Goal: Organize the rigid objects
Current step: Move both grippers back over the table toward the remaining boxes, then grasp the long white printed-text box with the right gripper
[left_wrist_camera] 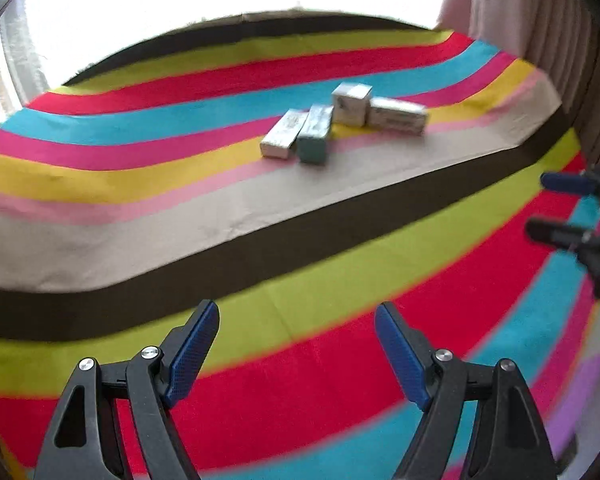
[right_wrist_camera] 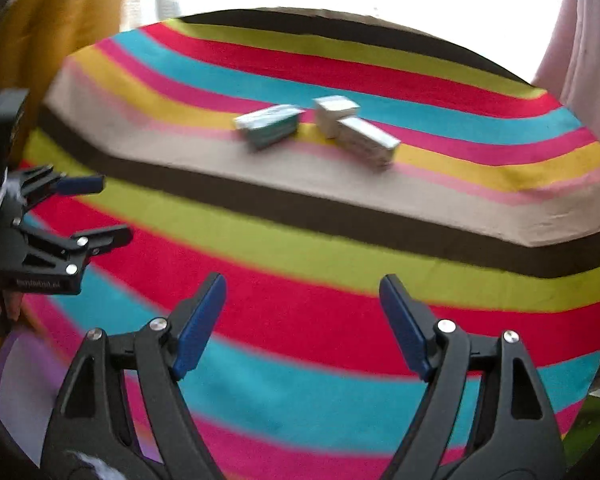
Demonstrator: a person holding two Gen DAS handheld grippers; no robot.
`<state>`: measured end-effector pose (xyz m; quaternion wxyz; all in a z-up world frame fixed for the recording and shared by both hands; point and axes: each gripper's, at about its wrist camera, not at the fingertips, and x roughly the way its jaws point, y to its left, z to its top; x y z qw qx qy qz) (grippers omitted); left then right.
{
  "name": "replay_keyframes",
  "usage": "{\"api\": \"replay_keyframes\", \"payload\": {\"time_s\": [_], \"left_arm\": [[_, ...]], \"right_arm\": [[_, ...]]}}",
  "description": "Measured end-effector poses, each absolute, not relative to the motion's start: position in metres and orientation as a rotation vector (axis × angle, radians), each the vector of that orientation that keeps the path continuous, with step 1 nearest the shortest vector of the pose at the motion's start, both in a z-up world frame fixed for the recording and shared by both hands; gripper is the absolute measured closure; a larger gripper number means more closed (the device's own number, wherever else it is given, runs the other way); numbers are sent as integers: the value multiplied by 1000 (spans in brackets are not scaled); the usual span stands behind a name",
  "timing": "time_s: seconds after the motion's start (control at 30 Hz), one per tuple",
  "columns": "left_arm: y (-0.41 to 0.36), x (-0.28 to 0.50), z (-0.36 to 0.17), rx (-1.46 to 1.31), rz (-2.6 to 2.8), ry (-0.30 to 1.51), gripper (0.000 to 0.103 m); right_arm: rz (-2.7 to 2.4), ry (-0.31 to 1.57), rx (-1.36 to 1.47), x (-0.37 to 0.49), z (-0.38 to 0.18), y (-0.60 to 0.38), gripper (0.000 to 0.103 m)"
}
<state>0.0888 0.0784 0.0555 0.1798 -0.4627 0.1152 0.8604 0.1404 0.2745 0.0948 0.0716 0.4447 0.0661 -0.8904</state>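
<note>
Several small cartons lie in a cluster on the far part of a striped cloth (left_wrist_camera: 300, 216). A white carton (left_wrist_camera: 281, 135) lies beside a teal one (left_wrist_camera: 315, 136), with a squat white box (left_wrist_camera: 351, 103) and a long white carton (left_wrist_camera: 398, 117) to their right. In the right wrist view the teal and white pair (right_wrist_camera: 270, 125), the squat box (right_wrist_camera: 334, 114) and the long carton (right_wrist_camera: 368, 142) show again. My left gripper (left_wrist_camera: 296, 312) is open and empty, well short of the cartons. My right gripper (right_wrist_camera: 302, 284) is open and empty too. Each gripper shows in the other's view (left_wrist_camera: 538, 204) (right_wrist_camera: 114, 210).
The cloth (right_wrist_camera: 300, 320) has bold bands of red, green, turquoise, pink, yellow and brown and covers a table with a drop at the far edge. A bright window glares behind. A pale curtain (left_wrist_camera: 540, 32) hangs at right, a mustard fabric (right_wrist_camera: 60, 20) at left.
</note>
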Motion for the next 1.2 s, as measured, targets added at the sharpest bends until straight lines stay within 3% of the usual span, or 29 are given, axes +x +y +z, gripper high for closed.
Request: {"api": "replay_keyframes", "payload": {"time_s": [0.2, 0.27, 0.33, 0.47, 0.73, 0.8, 0.83, 1.2], "left_arm": [[71, 48, 35, -1325, 2409, 225, 18], [67, 41, 33, -1297, 2438, 227, 14], [66, 40, 28, -1253, 2464, 260, 0], [63, 40, 29, -1268, 2463, 239, 0], [64, 37, 29, -1269, 2463, 236, 0], [65, 37, 29, -1270, 2464, 236, 0], [65, 38, 29, -1269, 2464, 236, 0], [77, 36, 30, -1274, 2470, 248, 0]], "right_arm": [[-2681, 198, 1431, 80, 68, 304, 22], [-2679, 189, 1442, 60, 60, 312, 22], [-2684, 190, 1460, 40, 50, 318, 22], [-2680, 126, 1424, 12, 41, 328, 22], [-2604, 194, 1321, -37, 40, 315, 23], [-2596, 196, 1270, -36, 42, 312, 50], [-2590, 191, 1255, -34, 43, 312, 72], [-2526, 289, 1208, 81, 50, 293, 74]]}}
